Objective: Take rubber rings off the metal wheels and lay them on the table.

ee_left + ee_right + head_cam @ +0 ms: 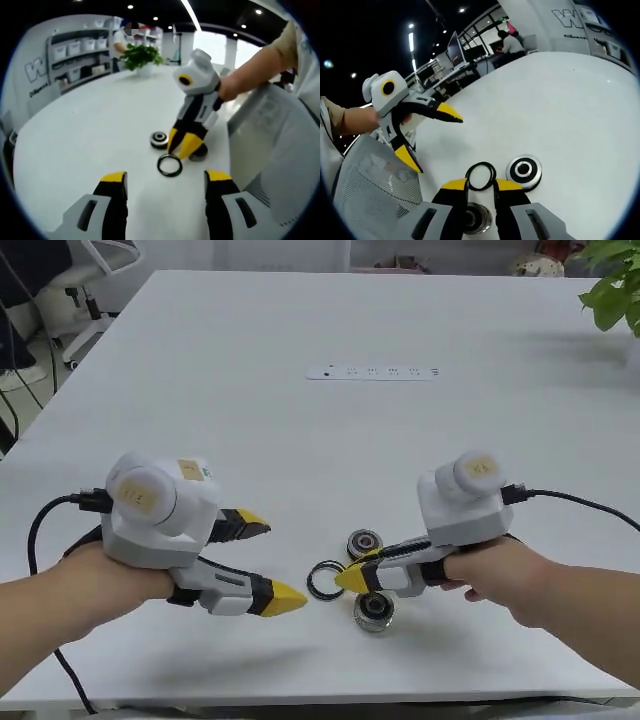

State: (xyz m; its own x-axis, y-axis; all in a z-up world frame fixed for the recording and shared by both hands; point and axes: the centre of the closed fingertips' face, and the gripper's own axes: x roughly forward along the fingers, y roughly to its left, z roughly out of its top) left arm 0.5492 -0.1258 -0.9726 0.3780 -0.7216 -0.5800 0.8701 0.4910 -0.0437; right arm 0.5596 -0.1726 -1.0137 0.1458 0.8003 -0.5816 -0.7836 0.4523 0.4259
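Right gripper view puts the rubber ring (480,176) flat on the desk (560,100), free of any wheel. It lies just ahead of your right gripper (481,185), whose jaws stand narrow with a small gap and clasp nothing I can make out. One metal wheel (524,170) lies just beside the ring, apart from it. It shows a dark outer band, so it likely has its ring on. A second metal wheel (475,218) sits low between that gripper's jaws, nearer you; whether it is bare is too blurred to tell. Your left gripper (268,558) hovers near the ring with its jaws wide, holding nothing.

By my reading, one ring is off and laid down, and you are between rings. The next move calls for pinning the banded wheel with one gripper while the other hooks a jaw tip under the rubber edge and peels it off. The wheel may roll or slide on the smooth desk, so steady it first.

Count: one loose ring, two wheels, two grippers, and one power strip (372,372) well apart up the desk.
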